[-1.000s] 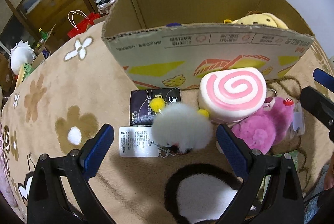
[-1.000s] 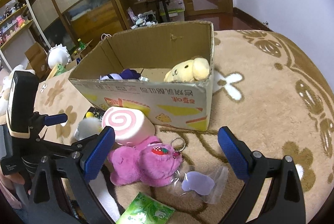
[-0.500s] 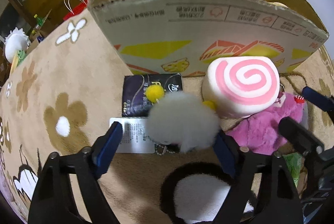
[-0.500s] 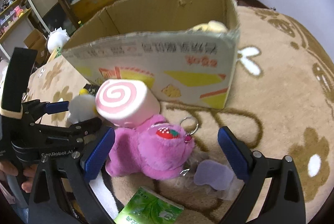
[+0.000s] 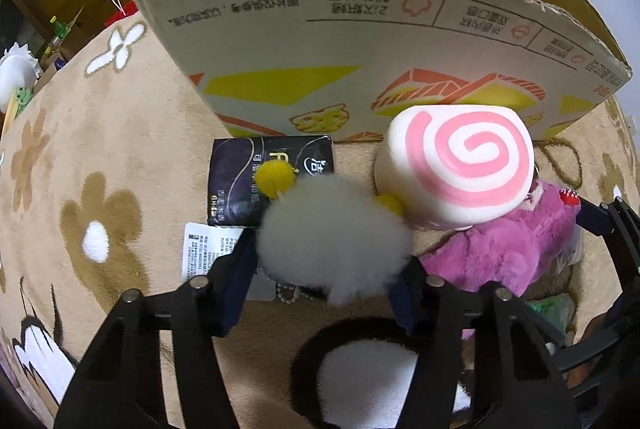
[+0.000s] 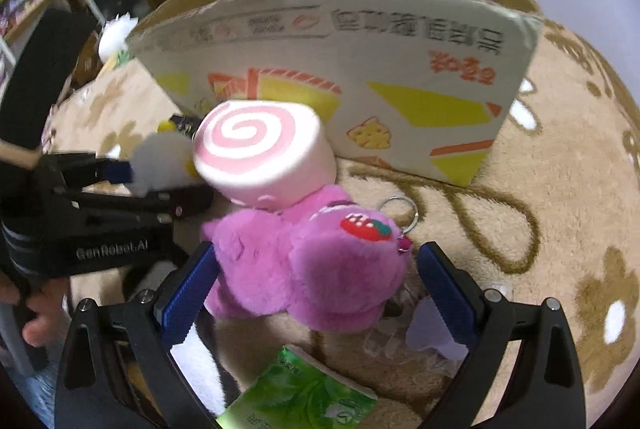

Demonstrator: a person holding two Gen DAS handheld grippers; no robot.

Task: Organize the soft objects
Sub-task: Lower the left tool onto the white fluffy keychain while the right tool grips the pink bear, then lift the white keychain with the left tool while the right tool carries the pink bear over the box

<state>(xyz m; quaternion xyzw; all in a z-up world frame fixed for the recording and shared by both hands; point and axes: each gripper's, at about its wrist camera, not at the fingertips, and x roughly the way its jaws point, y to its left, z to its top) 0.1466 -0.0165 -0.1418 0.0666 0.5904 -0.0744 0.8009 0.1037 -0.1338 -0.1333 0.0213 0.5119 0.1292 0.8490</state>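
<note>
A white fluffy plush with yellow pompoms (image 5: 332, 241) lies on the carpet before the cardboard box (image 5: 360, 41). My left gripper (image 5: 326, 269) has its blue pads pressed against both sides of it. A pink-swirl roll cushion (image 5: 460, 161) rests on a pink furry plush with a strawberry (image 6: 320, 269). My right gripper (image 6: 316, 285) straddles the pink plush with its jaws open, pads close to its sides. In the right wrist view the white plush (image 6: 160, 165) and the left gripper (image 6: 120, 169) show at left.
A dark packet (image 5: 248, 181) and a white card (image 5: 208, 253) lie beside the white plush. A green tissue pack (image 6: 300, 393) and a clear bag with a purple piece (image 6: 424, 329) lie near the right gripper. A key ring (image 6: 400, 209) hangs off the pink plush.
Both grippers have moved forward and down. The left jaws have closed in from wide open onto the white plush. The right jaws have narrowed around the pink plush.
</note>
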